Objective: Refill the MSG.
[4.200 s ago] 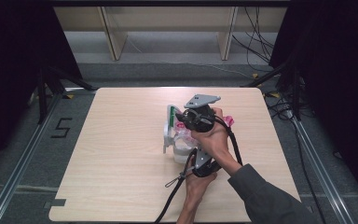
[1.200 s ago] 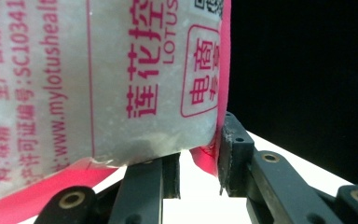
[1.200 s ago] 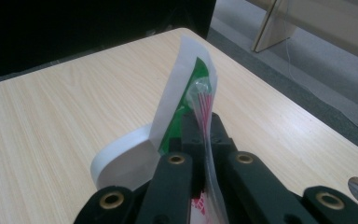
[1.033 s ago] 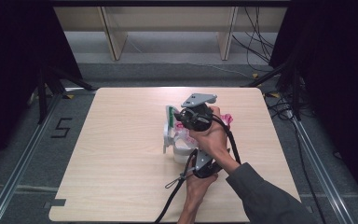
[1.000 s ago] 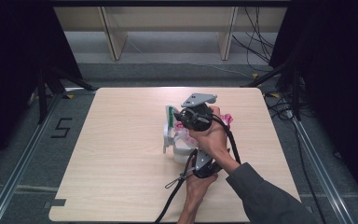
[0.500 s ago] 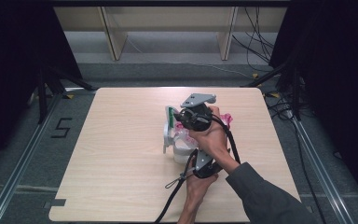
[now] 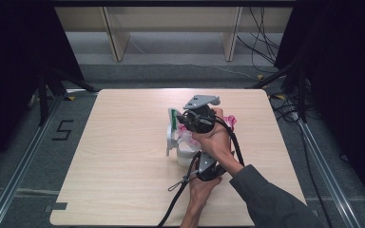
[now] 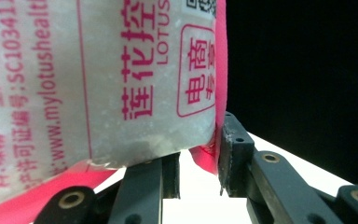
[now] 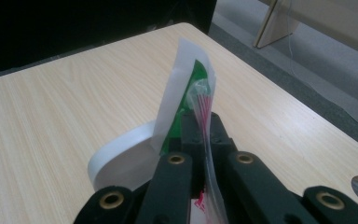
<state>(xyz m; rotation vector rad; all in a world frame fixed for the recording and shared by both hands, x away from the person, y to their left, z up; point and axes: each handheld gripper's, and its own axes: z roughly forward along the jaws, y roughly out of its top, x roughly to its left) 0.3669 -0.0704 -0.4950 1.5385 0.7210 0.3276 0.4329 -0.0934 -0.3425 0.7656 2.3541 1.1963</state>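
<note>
Both grippers are working at the middle of the table [image 7: 123,156], w/ the person's forearms crossing in from the bottom edge of the high view. The right gripper [image 9: 200,128] is sitting higher up the table, jaws pressed together & pinching the thin clear top edge of a bag [image 9: 204,100]; a white-and-green packet [image 9: 179,100] is standing upright right against that edge, possibly caught in the same pinch, hard to tell at that angle. A white round container [image 9: 121,156] is resting on the tabletop just below and beside the jaws.

The left gripper [image 8: 198,161] is sitting nearer the person, clamping the bottom corner of the bag [image 8: 98,84]: the pink seam is running between its two jaws, which are standing a little apart w/ the plastic in the gap. The bag is whitish w/ pink print & is hanging above that gripper, filled w/ something pale & grainy.

In the high view the bag [image 7: 183,137] is showing as a pale bundle between the two grippers, w/ a pink bit [image 7: 230,121] poking out to the right of the right hand [image 7: 216,137].
</note>
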